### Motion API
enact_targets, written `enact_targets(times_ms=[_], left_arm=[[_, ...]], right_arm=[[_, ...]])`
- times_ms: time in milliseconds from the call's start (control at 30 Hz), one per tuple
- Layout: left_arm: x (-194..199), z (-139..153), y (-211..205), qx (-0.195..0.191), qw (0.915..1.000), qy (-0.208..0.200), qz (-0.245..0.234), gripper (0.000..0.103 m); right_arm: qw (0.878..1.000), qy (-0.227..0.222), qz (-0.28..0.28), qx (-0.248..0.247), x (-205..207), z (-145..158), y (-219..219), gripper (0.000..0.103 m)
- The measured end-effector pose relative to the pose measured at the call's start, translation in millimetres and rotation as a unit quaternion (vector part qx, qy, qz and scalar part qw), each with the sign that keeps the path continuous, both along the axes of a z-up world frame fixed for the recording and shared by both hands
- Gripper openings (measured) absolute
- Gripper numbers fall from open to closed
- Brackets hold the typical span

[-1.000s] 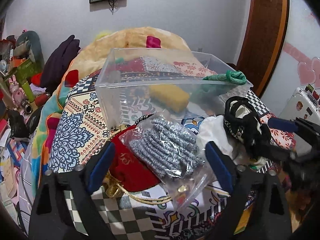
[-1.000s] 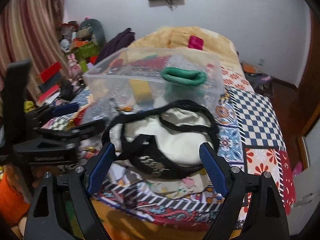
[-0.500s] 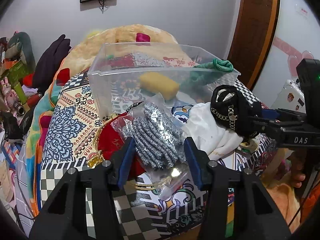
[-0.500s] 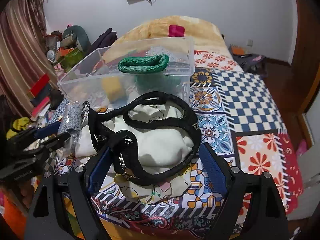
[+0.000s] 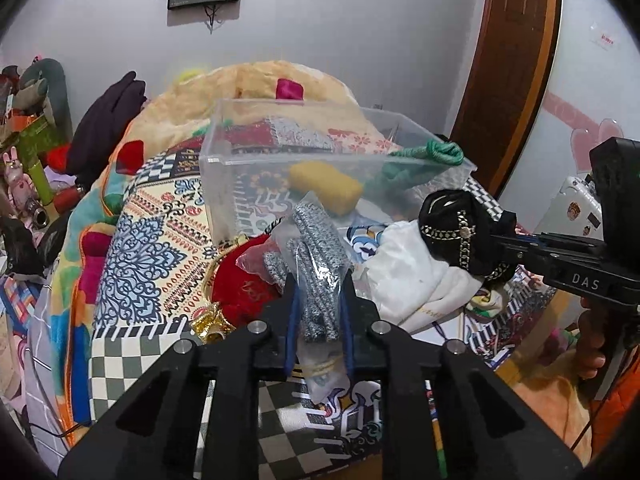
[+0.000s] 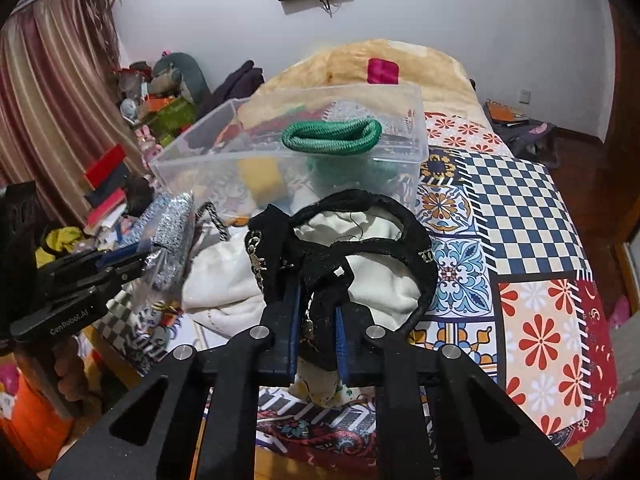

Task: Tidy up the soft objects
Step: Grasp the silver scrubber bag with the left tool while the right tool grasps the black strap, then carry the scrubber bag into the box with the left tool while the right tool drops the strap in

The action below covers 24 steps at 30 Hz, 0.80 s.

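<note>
My left gripper (image 5: 319, 312) is shut on a clear bag of grey knit fabric (image 5: 318, 256), lifted a little off the bed. My right gripper (image 6: 318, 316) is shut on a black studded strap item (image 6: 340, 236), raised over a white cloth (image 6: 224, 276). A clear plastic bin (image 5: 240, 168) stands behind on the patterned bedspread, holding a yellow sponge (image 5: 326, 190); a green rope bundle (image 5: 434, 154) hangs over its rim. The bin (image 6: 404, 136) and the green rope (image 6: 332, 136) also show in the right wrist view. A red velvet pouch (image 5: 244, 284) lies left of the bag.
A gold chain (image 5: 208, 320) lies by the red pouch. Toys and clutter (image 5: 28, 148) crowd the left of the bed. A wooden door (image 5: 508, 60) stands on the right. A folded blanket (image 6: 380, 68) lies behind the bin.
Both grippers have shut: the left on the bag of grey fabric, the right on the black strap item. Both items have lifted slightly off the bed.
</note>
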State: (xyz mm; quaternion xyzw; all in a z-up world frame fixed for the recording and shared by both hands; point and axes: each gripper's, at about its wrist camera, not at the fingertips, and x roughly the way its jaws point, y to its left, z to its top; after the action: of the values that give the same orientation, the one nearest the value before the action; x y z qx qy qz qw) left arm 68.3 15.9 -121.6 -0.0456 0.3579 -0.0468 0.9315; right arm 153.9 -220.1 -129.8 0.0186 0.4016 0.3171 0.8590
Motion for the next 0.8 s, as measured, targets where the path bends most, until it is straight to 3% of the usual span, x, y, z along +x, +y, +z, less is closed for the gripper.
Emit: enact_targets(times_ms=[367, 800], left_arm=[[-15, 47, 7, -0.005, 0.9979, -0.064, 0.012, 0.017], [11, 85, 13, 0.014, 0.9946, -0.101, 0.02, 0.017]], right_arm=[[0.998, -0.046, -0.006, 0.034, -11, 37, -7, 0.01], [0.987, -0.144, -0.014, 0.068, -8, 116, -2, 0.009]])
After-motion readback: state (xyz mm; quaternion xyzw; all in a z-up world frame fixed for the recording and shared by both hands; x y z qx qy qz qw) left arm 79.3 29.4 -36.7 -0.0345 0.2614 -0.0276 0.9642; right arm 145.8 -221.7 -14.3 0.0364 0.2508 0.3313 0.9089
